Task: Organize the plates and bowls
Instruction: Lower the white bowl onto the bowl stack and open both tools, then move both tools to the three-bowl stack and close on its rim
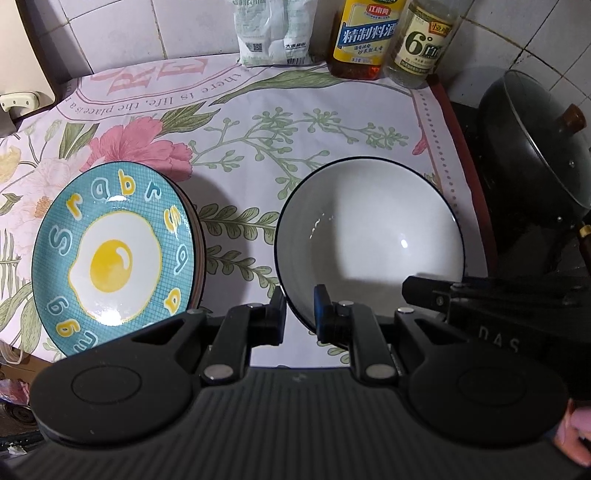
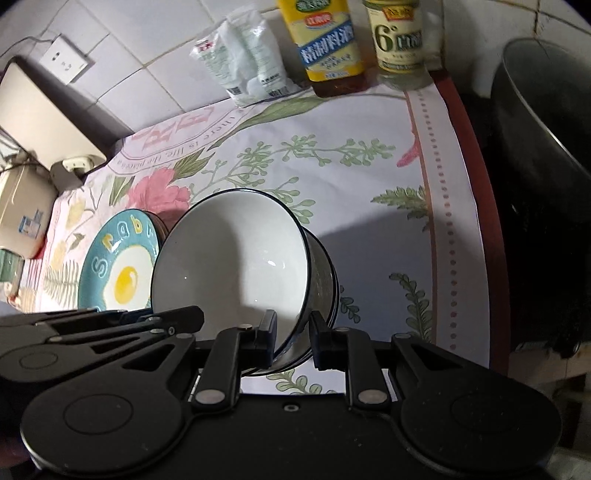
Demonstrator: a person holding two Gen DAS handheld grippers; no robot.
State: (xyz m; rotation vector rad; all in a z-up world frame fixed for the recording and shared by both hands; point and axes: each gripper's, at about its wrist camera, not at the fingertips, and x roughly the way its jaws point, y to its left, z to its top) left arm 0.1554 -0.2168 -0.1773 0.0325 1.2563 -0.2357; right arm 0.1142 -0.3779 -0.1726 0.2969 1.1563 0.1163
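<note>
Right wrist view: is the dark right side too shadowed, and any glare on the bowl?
Right wrist view: the pot at right is nearly black, detail lost; small glints inside the white bowl. Left wrist view: the bowl shows small highlights, the egg plate mild glare; fisheye bends the wall tiles.

White bowls (image 2: 236, 258), stacked and tilted, beside stacked teal fried-egg plates (image 1: 114, 254) on floral cloth.

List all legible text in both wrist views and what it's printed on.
"Srabr", more letters round the rim, unclear: egg plate
"there is life, the place is a": tablecloth, beside large pink "RE"
"精制料酒": yellow-label bottle; brand line above too blurred
"6°": pale-label bottle; the rest unreadable
"DAS": right gripper body
White bag: print too small to read
</note>
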